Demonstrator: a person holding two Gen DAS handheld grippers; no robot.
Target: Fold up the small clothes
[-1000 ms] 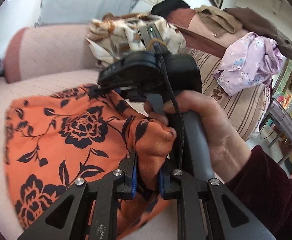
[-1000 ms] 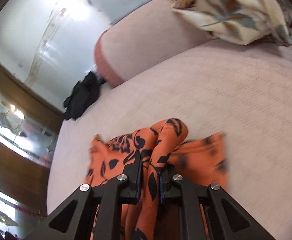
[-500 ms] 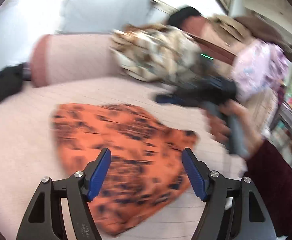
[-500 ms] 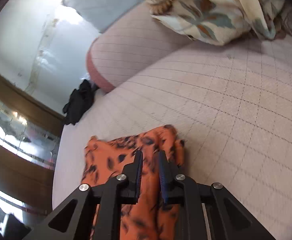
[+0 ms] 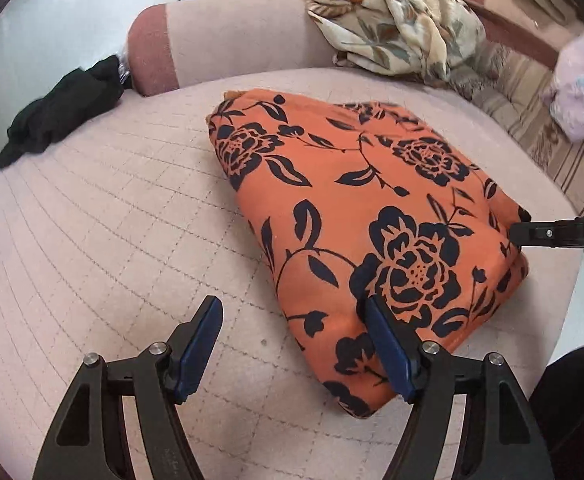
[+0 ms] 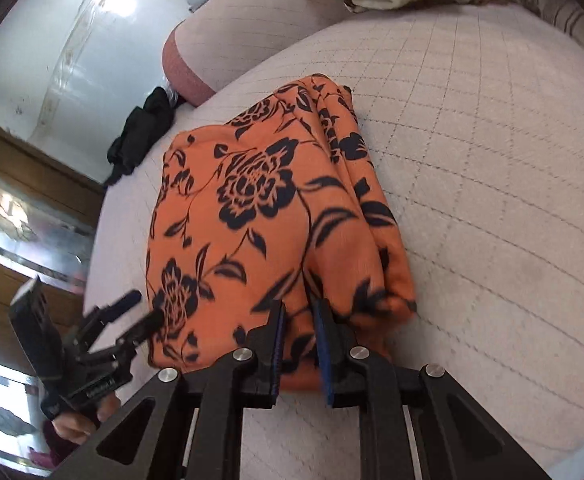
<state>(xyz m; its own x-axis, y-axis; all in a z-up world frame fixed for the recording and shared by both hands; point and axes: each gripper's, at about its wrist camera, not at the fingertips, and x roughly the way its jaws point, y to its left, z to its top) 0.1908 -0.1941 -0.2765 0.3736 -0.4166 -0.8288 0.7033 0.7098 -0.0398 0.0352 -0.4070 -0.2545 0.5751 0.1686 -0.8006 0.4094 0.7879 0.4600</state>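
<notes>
One folded orange floral garment [image 5: 372,216] lies on a pale quilted cushion [image 5: 112,216].
Right gripper [image 6: 299,320] has its jaws nearly closed, pinching a fold at the garment's near edge; left gripper [image 5: 292,344] has just opened wide, nothing clamped, one pad over the garment's near corner. Behind are a pink bolster [image 5: 228,36], a crumpled cream leaf-print cloth [image 5: 396,28], a dark bundle [image 5: 60,116] by the white wall [image 5: 52,20], and a striped sofa [image 5: 540,128].

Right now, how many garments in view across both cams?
4: orange garment mid-cushion; black one at far left edge; cream floral one on the backrest; lilac one far right. More may be hidden.
</notes>
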